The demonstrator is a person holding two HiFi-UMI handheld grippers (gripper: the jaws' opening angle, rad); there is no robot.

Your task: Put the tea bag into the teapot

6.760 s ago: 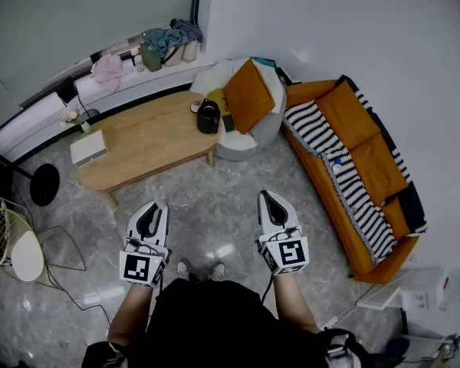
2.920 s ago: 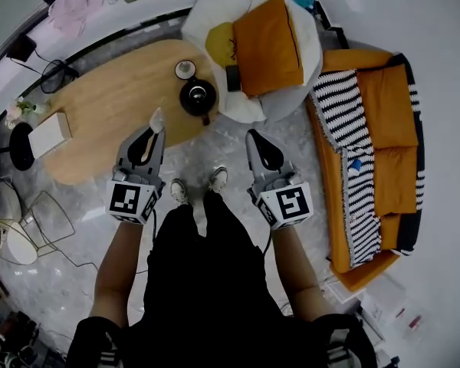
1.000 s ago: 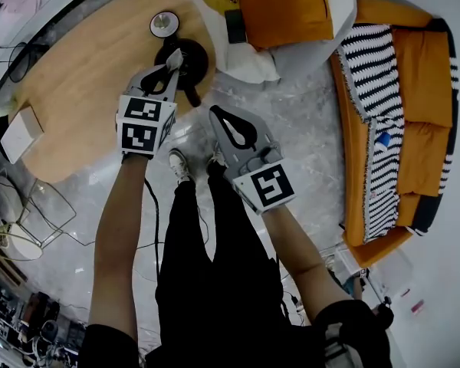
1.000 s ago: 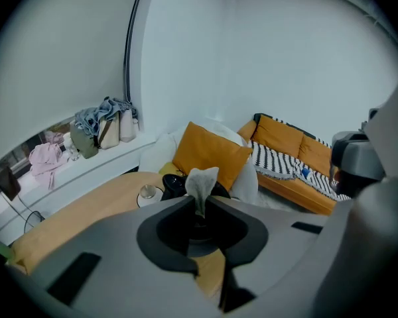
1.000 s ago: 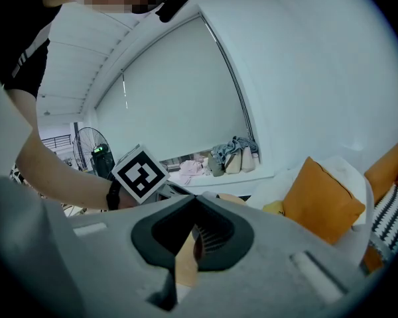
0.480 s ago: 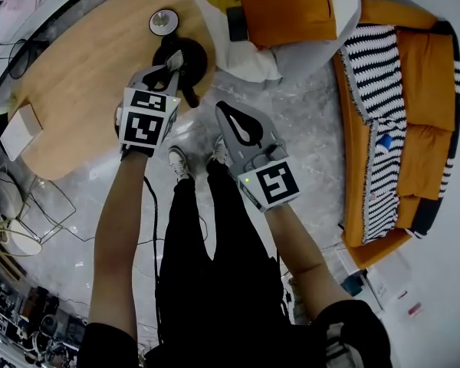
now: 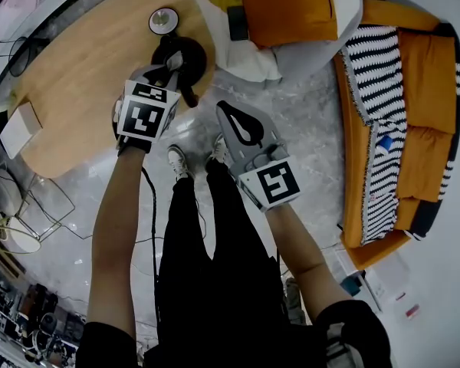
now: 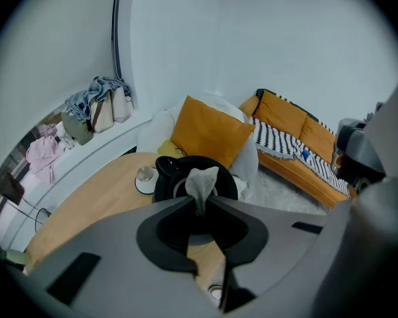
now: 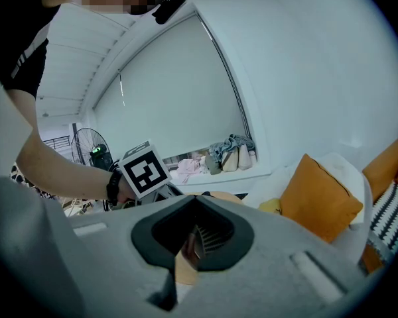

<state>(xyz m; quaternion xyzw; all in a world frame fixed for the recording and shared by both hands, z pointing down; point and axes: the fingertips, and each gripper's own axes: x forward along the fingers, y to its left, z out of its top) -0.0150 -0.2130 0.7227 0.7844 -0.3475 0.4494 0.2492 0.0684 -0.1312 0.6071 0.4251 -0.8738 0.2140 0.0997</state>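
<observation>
Pale tea bag (image 8: 202, 177) tight between tips of left claw (image 8: 200, 201), over black teapot (image 8: 164, 178).

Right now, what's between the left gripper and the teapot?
Only the tea bag, pinched in the left gripper's jaws and sticking out over the black teapot; the left gripper view shows it.

Black short-sleeved top (image 7: 215, 343) with white-striped sleeves (image 7: 336, 353), black trousers (image 7: 207, 244), pale shoes (image 7: 176, 162), dark wristband (image 9: 111, 185). The left gripper (image 7: 174, 61) and right gripper (image 7: 225, 109) are grey with dark oval cut-outs; each bears a white cube (image 7: 269, 184) printed with black square markers. A thin black cable (image 7: 154, 217) hangs from the left one.
</observation>
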